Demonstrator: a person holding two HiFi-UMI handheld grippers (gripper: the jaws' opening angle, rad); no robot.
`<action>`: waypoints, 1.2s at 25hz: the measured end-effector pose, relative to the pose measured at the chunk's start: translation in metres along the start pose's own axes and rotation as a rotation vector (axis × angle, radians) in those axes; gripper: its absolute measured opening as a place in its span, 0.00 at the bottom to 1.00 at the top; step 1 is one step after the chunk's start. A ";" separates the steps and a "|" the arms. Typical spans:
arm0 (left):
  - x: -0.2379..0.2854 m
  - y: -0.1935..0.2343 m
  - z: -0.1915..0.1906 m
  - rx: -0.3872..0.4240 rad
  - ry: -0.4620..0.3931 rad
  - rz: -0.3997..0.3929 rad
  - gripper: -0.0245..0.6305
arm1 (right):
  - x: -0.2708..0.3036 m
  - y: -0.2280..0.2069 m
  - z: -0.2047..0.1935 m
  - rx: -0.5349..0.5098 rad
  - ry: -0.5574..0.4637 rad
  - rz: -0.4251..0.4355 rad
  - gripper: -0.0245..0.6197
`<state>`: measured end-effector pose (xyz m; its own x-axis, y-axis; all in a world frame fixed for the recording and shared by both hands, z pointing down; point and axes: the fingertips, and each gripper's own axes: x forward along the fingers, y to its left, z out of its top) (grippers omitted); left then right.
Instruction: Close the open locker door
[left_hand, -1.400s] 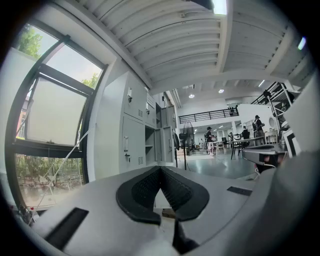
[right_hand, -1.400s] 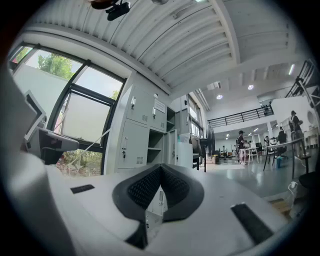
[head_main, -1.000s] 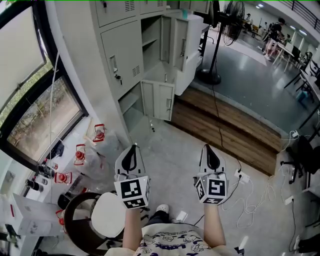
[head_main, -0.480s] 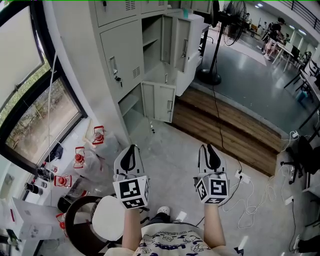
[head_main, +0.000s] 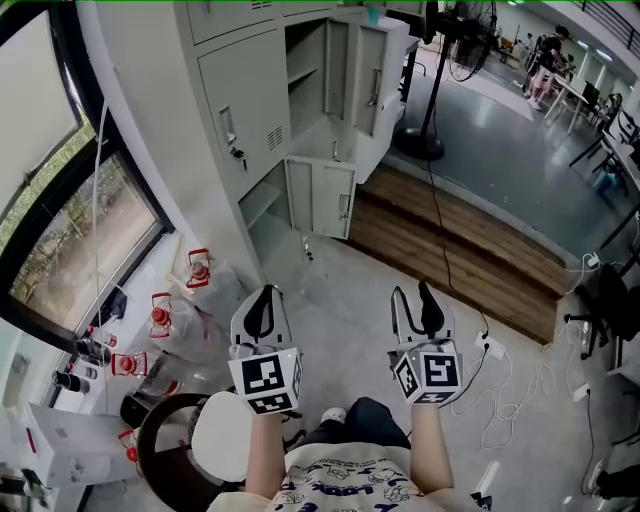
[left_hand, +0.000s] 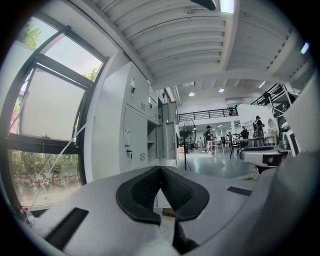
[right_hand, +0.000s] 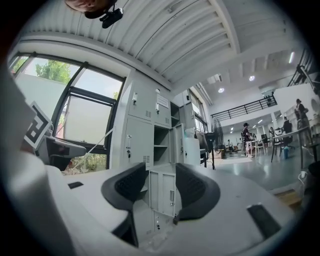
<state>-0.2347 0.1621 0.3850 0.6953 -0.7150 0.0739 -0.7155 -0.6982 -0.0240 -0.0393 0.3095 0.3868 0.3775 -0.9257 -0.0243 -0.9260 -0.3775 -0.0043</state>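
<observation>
Locker door (head_main: 332, 200) in the bottom row hangs open on the grey locker bank (head_main: 240, 120), ahead of both my grippers and well apart from them. In the right gripper view that door (right_hand: 167, 192) shows straight through the gap between the jaws.

My right gripper (head_main: 412, 292) has just been opening; its jaws (right_hand: 161, 175) now stand wide with nothing between them but the distant lockers. My left gripper (head_main: 262, 293) has its dark pads (left_hand: 142, 190) pressed together at the tips, holding nothing. Both point level at the lockers, side by side.

Above the low door, further upper doors (head_main: 368, 65) also stand open. Left of my left gripper is a window (head_main: 90, 230), with some red-topped things (head_main: 198, 268) below it; I think they are bottles, but they are too small to tell. Beyond my right gripper lies a wooden step (head_main: 450, 250), with a standing fan (head_main: 430, 80) behind it. Cables (head_main: 500, 390) trail over the floor to that gripper's right.
</observation>
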 end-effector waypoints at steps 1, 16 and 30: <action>0.002 0.001 -0.001 -0.001 0.004 0.000 0.04 | 0.002 0.001 -0.002 0.003 0.005 0.000 0.33; 0.061 0.010 -0.012 -0.001 0.034 0.037 0.04 | 0.068 -0.021 -0.021 0.039 0.025 0.023 0.33; 0.199 -0.001 0.007 0.012 0.036 0.079 0.04 | 0.203 -0.092 -0.024 0.058 0.029 0.064 0.33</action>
<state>-0.0949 0.0208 0.3930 0.6333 -0.7665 0.1069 -0.7673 -0.6399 -0.0429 0.1226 0.1561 0.4060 0.3172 -0.9483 0.0025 -0.9465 -0.3168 -0.0615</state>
